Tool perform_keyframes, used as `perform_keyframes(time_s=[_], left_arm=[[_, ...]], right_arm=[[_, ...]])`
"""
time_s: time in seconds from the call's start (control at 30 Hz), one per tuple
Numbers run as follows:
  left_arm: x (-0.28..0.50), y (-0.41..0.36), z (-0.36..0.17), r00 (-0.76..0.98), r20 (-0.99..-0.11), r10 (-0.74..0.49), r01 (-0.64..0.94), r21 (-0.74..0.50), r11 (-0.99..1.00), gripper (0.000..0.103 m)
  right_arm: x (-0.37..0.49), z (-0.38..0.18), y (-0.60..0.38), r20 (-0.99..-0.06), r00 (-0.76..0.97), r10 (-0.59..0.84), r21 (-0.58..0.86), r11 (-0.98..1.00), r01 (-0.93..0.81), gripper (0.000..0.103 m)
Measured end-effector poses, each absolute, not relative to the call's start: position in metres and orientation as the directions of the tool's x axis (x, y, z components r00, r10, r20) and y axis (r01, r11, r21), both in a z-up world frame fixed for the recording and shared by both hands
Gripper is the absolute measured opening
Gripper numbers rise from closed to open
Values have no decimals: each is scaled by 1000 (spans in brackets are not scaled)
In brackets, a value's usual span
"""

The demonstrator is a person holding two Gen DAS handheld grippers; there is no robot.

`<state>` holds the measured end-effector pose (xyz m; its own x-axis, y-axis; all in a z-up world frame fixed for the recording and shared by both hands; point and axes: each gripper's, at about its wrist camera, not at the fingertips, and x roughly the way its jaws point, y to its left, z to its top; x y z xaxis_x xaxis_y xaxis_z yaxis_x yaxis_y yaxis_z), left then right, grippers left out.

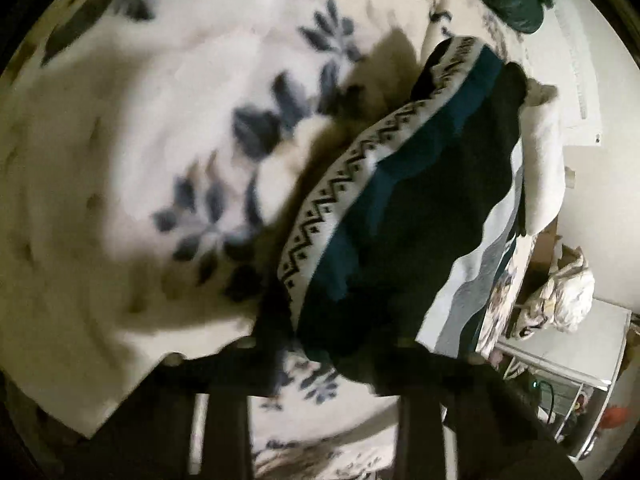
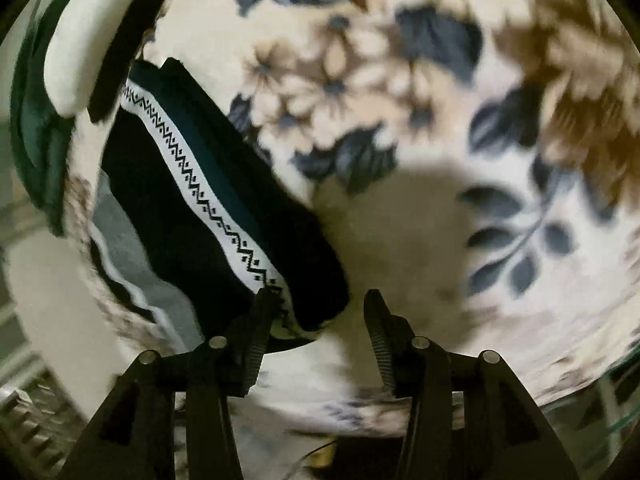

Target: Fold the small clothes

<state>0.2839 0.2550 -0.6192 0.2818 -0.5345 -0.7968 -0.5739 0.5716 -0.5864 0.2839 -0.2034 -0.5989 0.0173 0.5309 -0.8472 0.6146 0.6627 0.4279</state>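
We see the garment (image 2: 224, 208) slanting up-left from our right hand-held gripper (image 2: 316, 312), jaws apart, empty; left hand-held gripper (image 1: 332, 344) clamps its near end.

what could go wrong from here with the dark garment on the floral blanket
The right gripper is open beside the dark garment, with only one finger at its corner; closing may miss it or catch the floral blanket. In the blurred left wrist view, the left gripper's hold on the garment is unclear, so the fold could slip.
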Motion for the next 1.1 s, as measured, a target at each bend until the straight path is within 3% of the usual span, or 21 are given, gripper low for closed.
perform_keyframes(time_s=[0.03,0.07,0.17,0.3,0.4,0.47,0.53,0.57,0.6,0.7,0.87,0.9,0.93,0.97,1.0,1.03,1.1], left_arm=[[283,253,-615,287,-801,-524,-560,-585,587,22],[281,251,-611,288,-808,-513,-543,-580,607,21],[277,244,-610,252,-831,-496,-506,-550,664,21],[284,238,-603,219,-843,-491,-482,-531,697,26],[295,237,-582,194,-870,-452,-447,-489,749,27],[300,240,-568,213,-880,-424,-421,-475,773,27],[313,243,-556,258,-882,-394,-390,-468,793,27],[323,245,-550,290,-878,-381,-370,-470,801,32],[332,246,-548,306,-878,-368,-357,-464,810,45],[374,246,-547,370,-859,-354,-320,-475,820,61],[445,233,-566,384,-856,-345,-224,-449,865,60],[455,232,-569,389,-849,-358,-206,-459,864,55],[466,230,-574,394,-843,-366,-195,-466,863,42],[473,228,-577,383,-846,-371,-198,-467,862,22],[477,229,-581,372,-848,-377,-207,-471,857,20],[479,233,-582,383,-841,-382,-219,-484,847,18],[478,241,-585,391,-831,-395,-250,-509,824,18]], right_arm=[[280,-598,-204,-838,53,544,450,631,632,20],[277,-596,-202,-841,64,538,449,626,637,16],[269,-578,-200,-872,77,484,425,669,609,13],[272,-595,-197,-917,-49,396,294,755,586,13],[284,-593,-191,-914,-71,400,302,784,543,27],[295,-576,-195,-930,-27,367,303,805,510,50],[311,-562,-197,-933,22,359,325,815,479,54],[323,-554,-198,-927,55,370,354,820,451,55],[336,-549,-198,-925,72,373,367,826,427,56],[390,-546,-192,-909,125,397,416,849,326,64],[469,-574,-172,-892,105,439,451,866,216,66],[481,-585,-169,-883,88,462,470,856,214,66],[489,-596,-163,-871,66,488,489,843,223,66],[497,-606,-160,-849,48,527,522,820,233,58],[494,-612,-158,-844,55,533,530,816,230,46],[495,-612,-155,-854,69,516,517,826,225,24],[495,-607,-157,-847,109,520,530,814,238,20]])
